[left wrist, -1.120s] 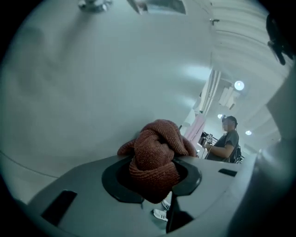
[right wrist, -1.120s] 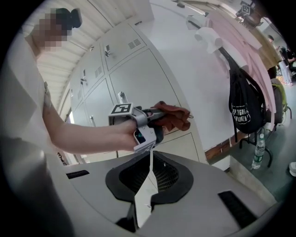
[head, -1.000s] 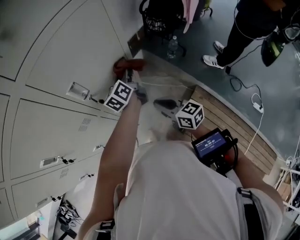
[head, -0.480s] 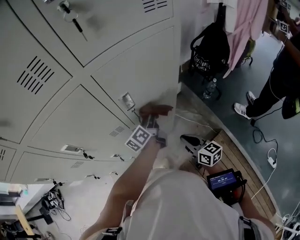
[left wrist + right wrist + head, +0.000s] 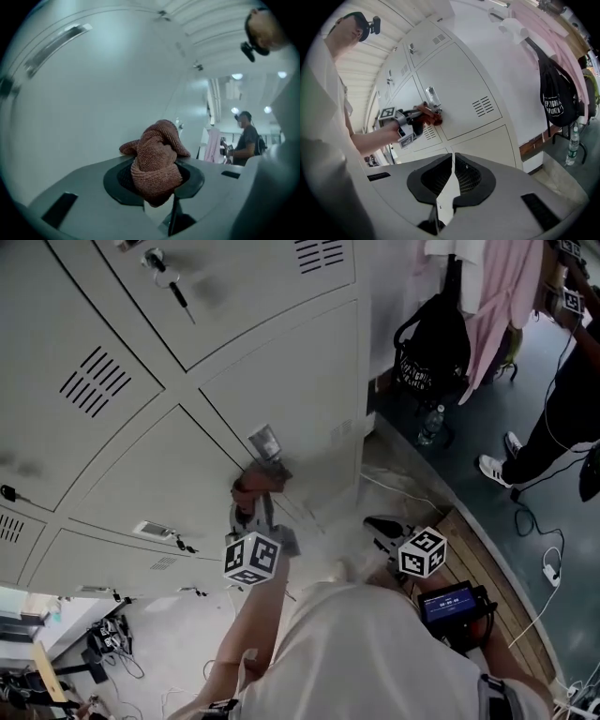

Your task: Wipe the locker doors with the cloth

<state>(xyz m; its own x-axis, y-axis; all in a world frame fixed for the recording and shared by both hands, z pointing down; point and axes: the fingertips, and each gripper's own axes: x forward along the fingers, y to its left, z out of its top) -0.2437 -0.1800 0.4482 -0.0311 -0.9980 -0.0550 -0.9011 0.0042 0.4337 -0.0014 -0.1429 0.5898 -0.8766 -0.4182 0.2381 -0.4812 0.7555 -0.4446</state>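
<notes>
While a bunched, ribbed reddish cloth [image 5: 156, 159] is clamped by the left gripper [image 5: 255, 502] against a smooth grey locker door [image 5: 300, 390], the right gripper [image 5: 453, 176], at four o'clock, is kept closed on nothing.

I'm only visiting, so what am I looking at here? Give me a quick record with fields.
Left claw: shut on the reddish cloth
Cloth position: against a grey locker door, just below its handle
Right claw: shut, empty, not touching anything
Nearby: black bag; water bottle on the floor
</notes>
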